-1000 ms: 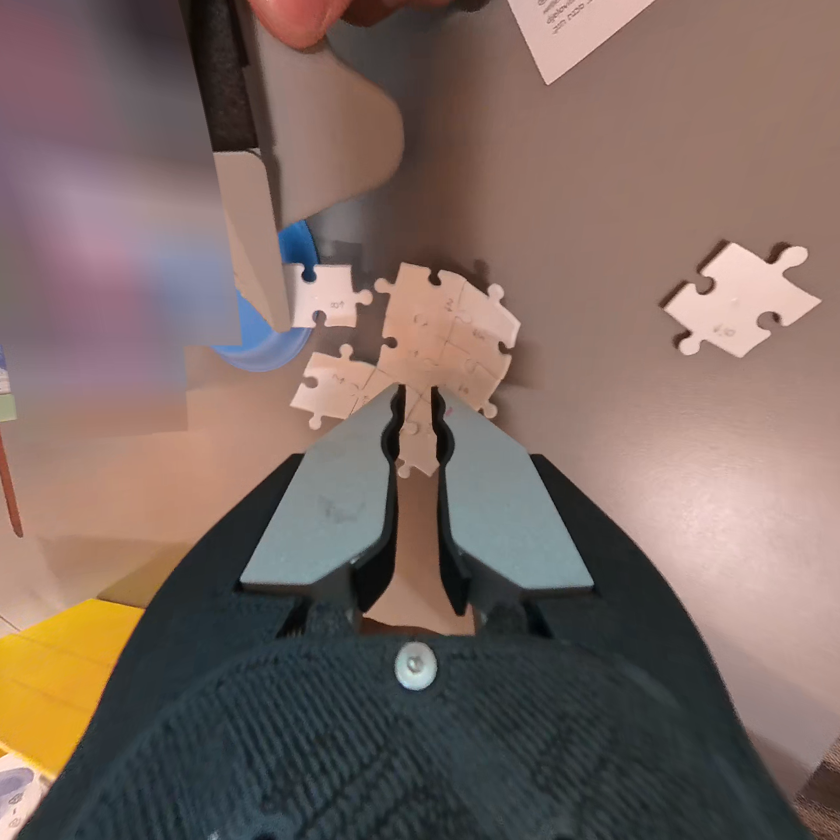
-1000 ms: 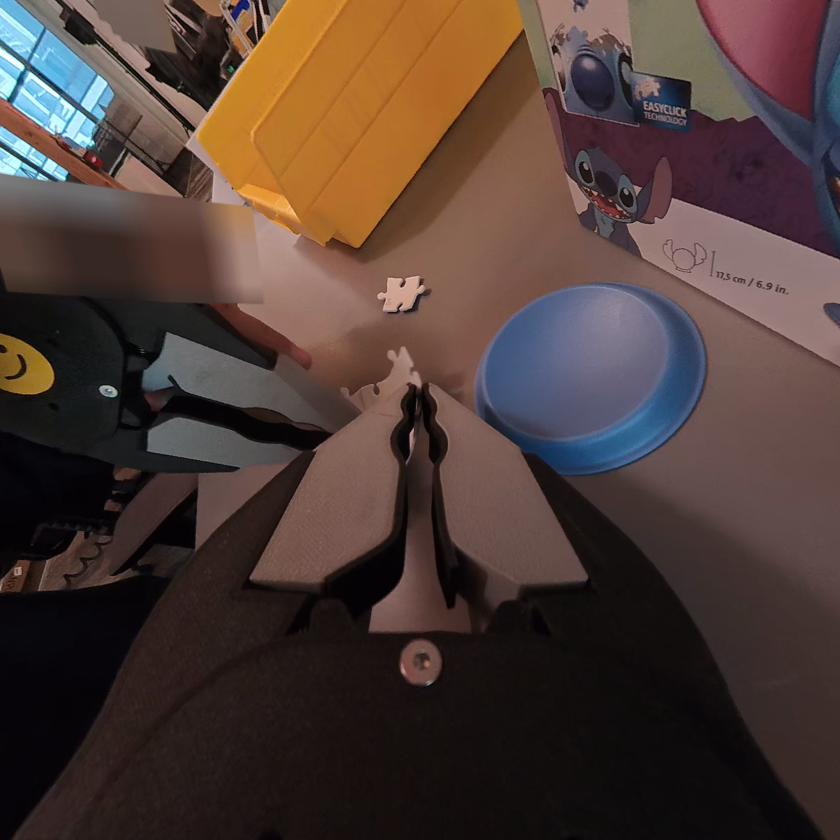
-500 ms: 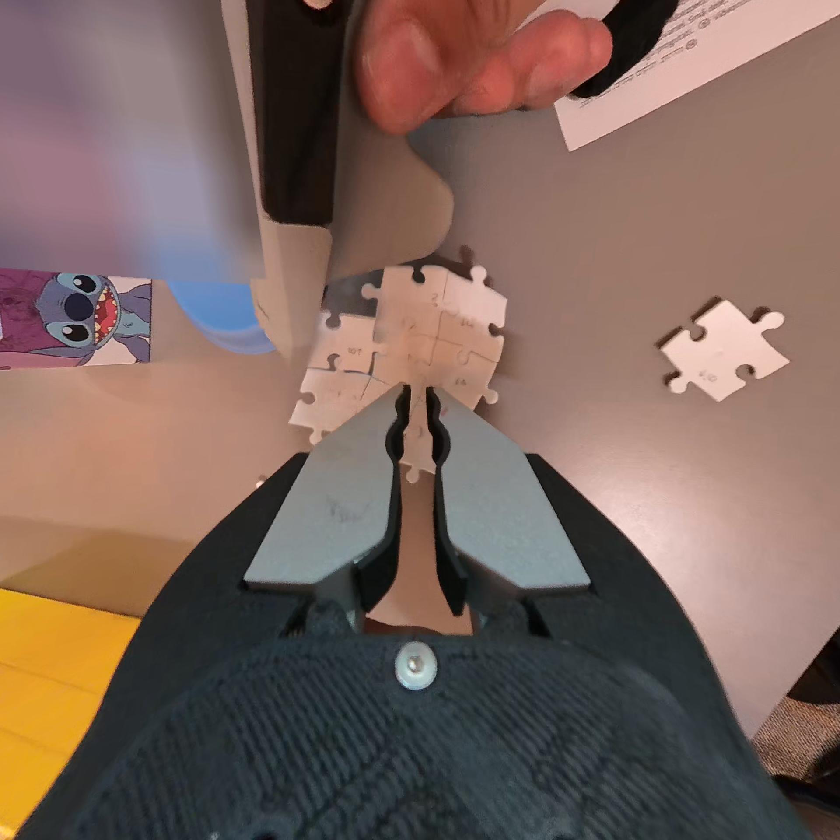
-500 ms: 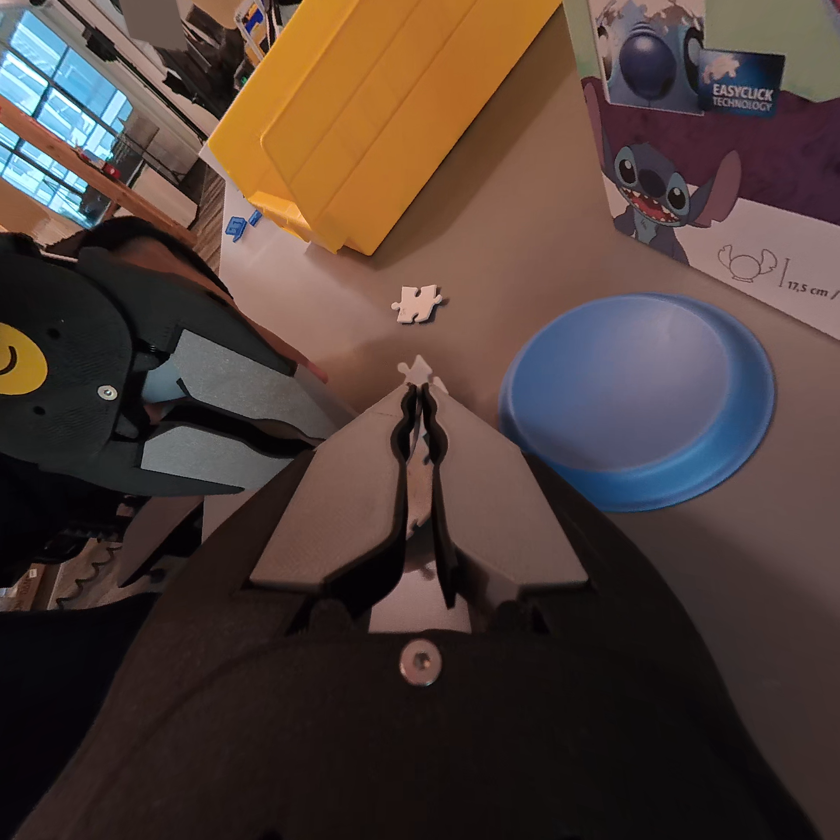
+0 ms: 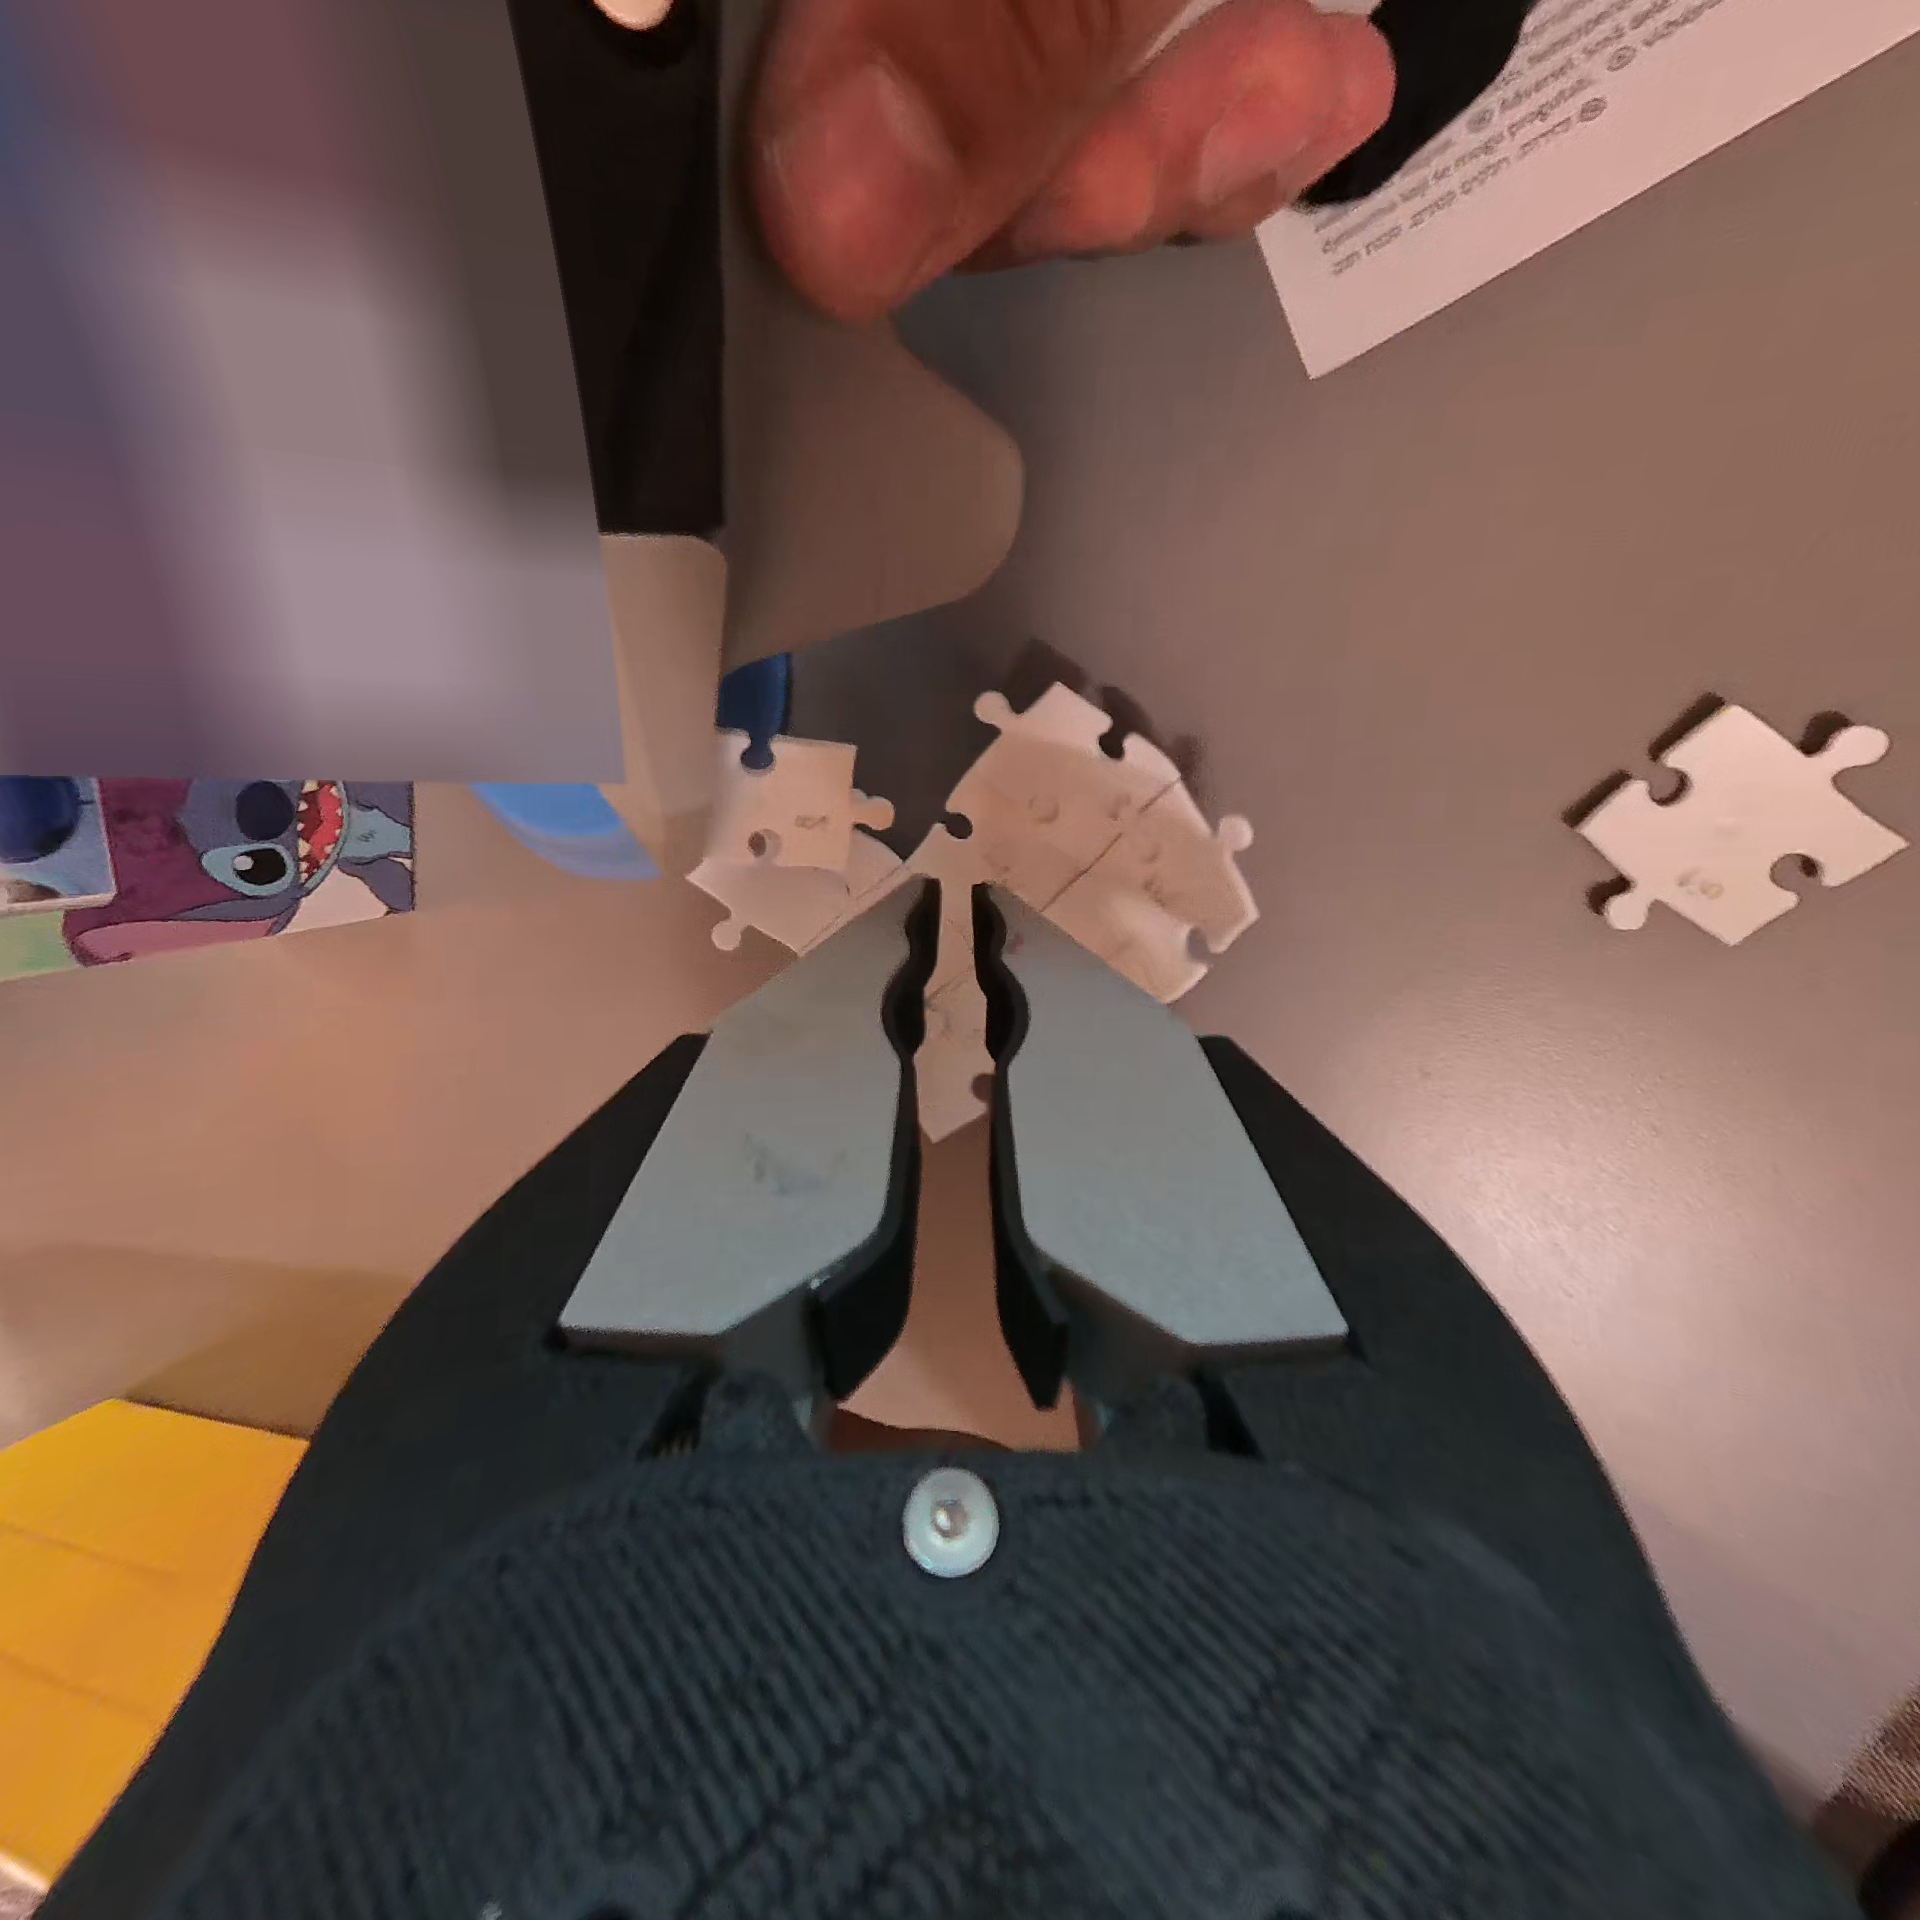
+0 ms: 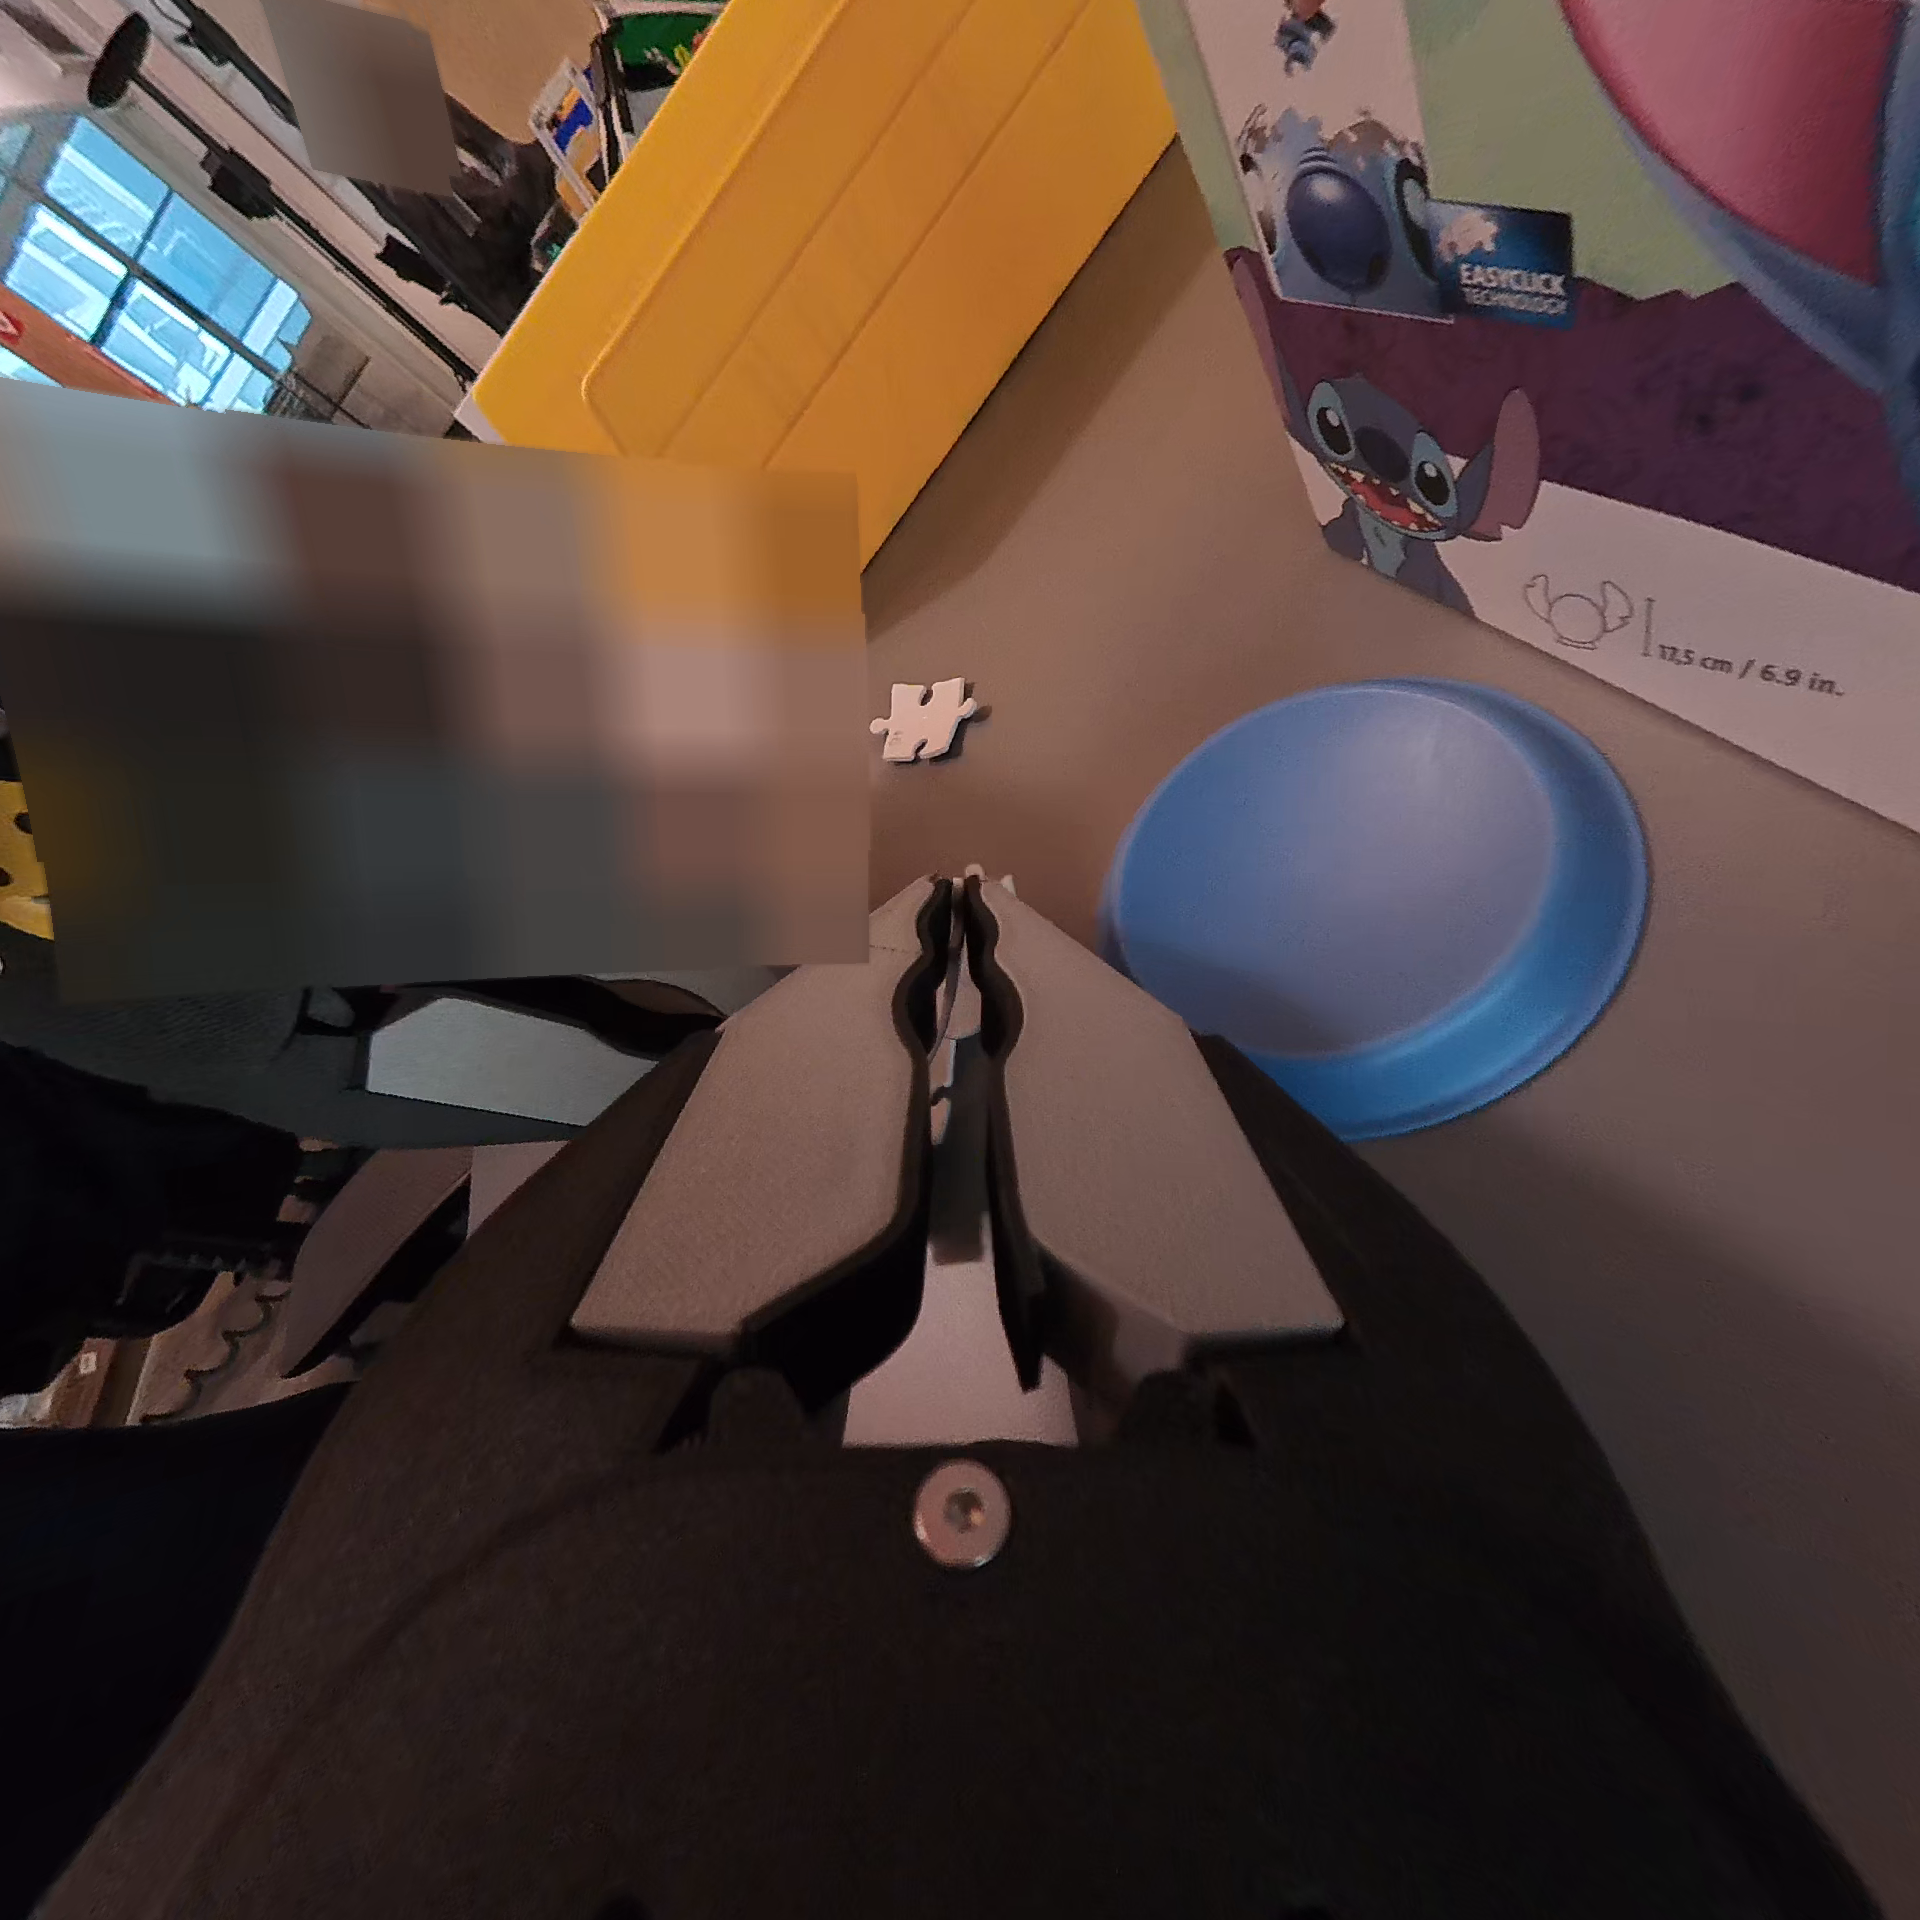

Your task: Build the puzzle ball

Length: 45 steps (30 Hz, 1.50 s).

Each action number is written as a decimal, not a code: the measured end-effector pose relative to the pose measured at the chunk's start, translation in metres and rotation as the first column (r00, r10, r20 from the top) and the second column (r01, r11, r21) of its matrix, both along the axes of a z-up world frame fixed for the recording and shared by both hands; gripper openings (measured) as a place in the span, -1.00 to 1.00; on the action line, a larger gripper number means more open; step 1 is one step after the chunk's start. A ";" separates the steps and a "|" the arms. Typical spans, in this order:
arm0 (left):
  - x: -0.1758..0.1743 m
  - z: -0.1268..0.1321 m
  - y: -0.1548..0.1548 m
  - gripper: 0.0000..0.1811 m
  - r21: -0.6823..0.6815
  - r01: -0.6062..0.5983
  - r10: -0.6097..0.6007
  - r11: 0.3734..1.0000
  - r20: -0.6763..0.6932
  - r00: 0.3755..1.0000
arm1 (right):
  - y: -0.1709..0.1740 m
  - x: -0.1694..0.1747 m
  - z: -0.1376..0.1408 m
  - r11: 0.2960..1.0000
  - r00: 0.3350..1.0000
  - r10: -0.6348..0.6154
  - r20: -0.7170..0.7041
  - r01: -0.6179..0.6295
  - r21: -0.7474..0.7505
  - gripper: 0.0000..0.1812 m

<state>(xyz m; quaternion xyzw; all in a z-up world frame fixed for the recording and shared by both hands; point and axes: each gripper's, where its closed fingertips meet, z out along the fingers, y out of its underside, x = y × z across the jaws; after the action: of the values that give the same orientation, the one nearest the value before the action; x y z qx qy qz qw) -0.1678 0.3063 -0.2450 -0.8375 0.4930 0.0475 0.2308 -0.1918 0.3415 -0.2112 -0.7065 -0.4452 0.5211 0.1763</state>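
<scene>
1. The grey table (image 5: pixel 1558 1195) fills most of both views and carries everything else.
2. A yellow bin (image 6: pixel 831 239) stands at the far side in the right wrist view, beside the picture-covered puzzle box (image 6: pixel 1662 343), which stands upright on the table.
3. A blue dish (image 6: pixel 1382 894) lies on the table just in front of the box and to the right of the right gripper's tips.
4. The left gripper (image 5: pixel 956 914) is closed on the joined cluster of white puzzle pieces (image 5: pixel 1112 842). Its fingers pinch the cluster's near edge, and the rest fans out beyond the tips, held above the table.
5. The right gripper (image 6: pixel 958 888) is closed on a single white piece (image 5: pixel 800 821). In its own view only a thin white edge shows between the pressed-together fingers. In the left wrist view this gripper comes in from the upper left with the piece at its tip.
6. That single piece sits at the left edge of the cluster, touching or nearly so; whether it is locked in cannot be told.
7. A person's hand (image 5: pixel 1018 135) grips the right gripper at the top of the left wrist view.
8. A white printed sheet (image 5: pixel 1558 177) lies at the top right corner of that view.
9. One loose piece (image 5: pixel 1735 821) lies flat on the table, well apart to the right of the cluster.
10. Another loose piece (image 6: pixel 925 720) lies between the yellow bin and the blue dish.
</scene>
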 end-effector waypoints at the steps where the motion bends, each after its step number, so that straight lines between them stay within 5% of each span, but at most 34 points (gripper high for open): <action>1: -0.001 -0.003 0.000 -0.98 -0.010 -0.001 0.001 1.000 -0.010 1.000 | 0.001 0.001 0.000 1.000 1.000 -0.005 0.002 0.005 -0.001 -1.00; 6: 0.000 -0.003 -0.004 -1.00 -0.031 -0.035 0.035 0.999 -0.008 0.999 | 0.002 0.004 -0.002 1.000 1.000 -0.012 0.018 0.012 0.004 -1.00; 16: 0.001 -0.003 -0.035 -1.00 -0.068 -0.302 0.309 0.951 0.143 0.940 | -0.014 0.009 0.004 0.998 0.998 0.036 0.044 -0.038 0.042 -1.00; 34: 0.001 -0.002 -0.041 -1.00 -0.077 -0.321 0.330 0.944 0.170 0.929 | -0.048 0.052 0.005 0.955 0.929 0.295 0.222 -0.281 -0.094 -1.00; 45: 0.004 -0.003 -0.043 -1.00 -0.078 -0.301 0.309 0.951 0.141 0.940 | -0.044 0.044 -0.016 0.966 0.925 0.258 0.279 -0.246 -0.078 -1.00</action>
<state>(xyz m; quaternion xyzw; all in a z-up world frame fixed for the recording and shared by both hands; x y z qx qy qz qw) -0.1642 0.2628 -0.2476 -0.9109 0.3396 0.0052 0.2344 -0.1482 0.2975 -0.2273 -0.7148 -0.5423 0.4407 0.0270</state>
